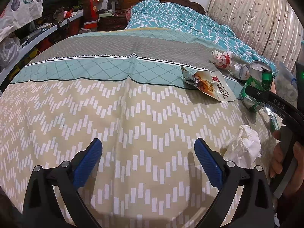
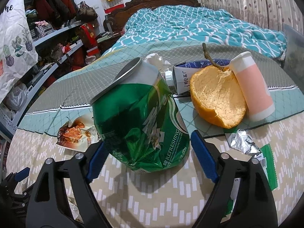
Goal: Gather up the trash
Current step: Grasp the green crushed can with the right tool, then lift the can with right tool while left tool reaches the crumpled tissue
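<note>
Right wrist view is filled by the right gripper [image 2: 147, 158], which is aimed steeply downward at the bed, its jaws spread around a dented green aluminium can [image 2: 140, 117]. The left blue ribbed pad [image 2: 96, 161] appears to be against the can's wall, though the contact is partly hidden; the right one stands just clear, so no firm pinch is shown. The can stands tilted on a beige bedsheet with white dash pattern [image 2: 171, 199].

Behind the can, a hollow half orange peel [image 2: 216, 102] is seen, with a pink cylindrical bottle with a white cap [image 2: 252, 87] leaning against it and a small white and blue carton [image 2: 182, 74] lying just beyond. A crumpled silver foil wrapper [image 2: 241, 142] lies near the right finger, and a torn snack pouch [image 2: 76, 133] lies to the left of the can.

From the left wrist view, the left gripper [image 1: 148, 161] is held above bare sheet, jaws spread wide with nothing between them. A crumpled white tissue [image 1: 243, 148] lies just beside its right finger. Further off, the snack pouch, a small red and white wrapper [image 1: 222, 58] and the can are seen, with a person's hand [image 1: 285, 157] holding the other gripper's handle at the right edge. A rumpled teal patterned quilt [image 1: 180, 20] covers the far end of the bed.
</note>
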`<state>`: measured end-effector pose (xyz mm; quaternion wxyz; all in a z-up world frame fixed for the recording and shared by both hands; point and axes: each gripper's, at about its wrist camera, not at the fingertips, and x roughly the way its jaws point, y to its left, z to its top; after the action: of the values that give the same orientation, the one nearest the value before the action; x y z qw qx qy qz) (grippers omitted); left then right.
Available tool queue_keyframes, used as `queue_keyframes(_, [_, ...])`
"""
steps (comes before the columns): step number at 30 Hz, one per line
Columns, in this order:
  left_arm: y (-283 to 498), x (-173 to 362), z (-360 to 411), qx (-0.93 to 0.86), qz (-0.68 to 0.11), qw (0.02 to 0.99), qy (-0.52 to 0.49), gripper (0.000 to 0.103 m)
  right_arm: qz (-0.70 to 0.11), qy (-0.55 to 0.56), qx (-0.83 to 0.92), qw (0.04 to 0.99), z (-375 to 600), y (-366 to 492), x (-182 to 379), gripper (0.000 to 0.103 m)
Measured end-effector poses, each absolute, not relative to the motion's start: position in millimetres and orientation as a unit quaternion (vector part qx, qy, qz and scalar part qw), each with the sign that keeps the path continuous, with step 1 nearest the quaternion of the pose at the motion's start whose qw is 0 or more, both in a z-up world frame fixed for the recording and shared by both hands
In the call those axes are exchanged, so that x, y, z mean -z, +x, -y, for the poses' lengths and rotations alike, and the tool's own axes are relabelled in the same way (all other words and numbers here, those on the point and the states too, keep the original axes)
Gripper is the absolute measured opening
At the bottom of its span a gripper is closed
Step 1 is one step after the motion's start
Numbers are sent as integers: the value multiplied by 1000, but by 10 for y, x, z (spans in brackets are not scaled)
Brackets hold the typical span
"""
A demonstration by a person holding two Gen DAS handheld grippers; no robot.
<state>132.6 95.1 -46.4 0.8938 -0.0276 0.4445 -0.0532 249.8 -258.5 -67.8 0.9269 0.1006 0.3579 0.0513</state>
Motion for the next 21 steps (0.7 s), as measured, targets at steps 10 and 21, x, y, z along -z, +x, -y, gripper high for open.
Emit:
queue_keyframes(10, [1368,502,-909,54,-447,893,-21,94,-349,115,-62,928,2647,2472,677,45])
queue_keyframes(21, [1367,503,-856,49,-449,892,-17,94,-330,145,-82,929,2809,2146,593,19])
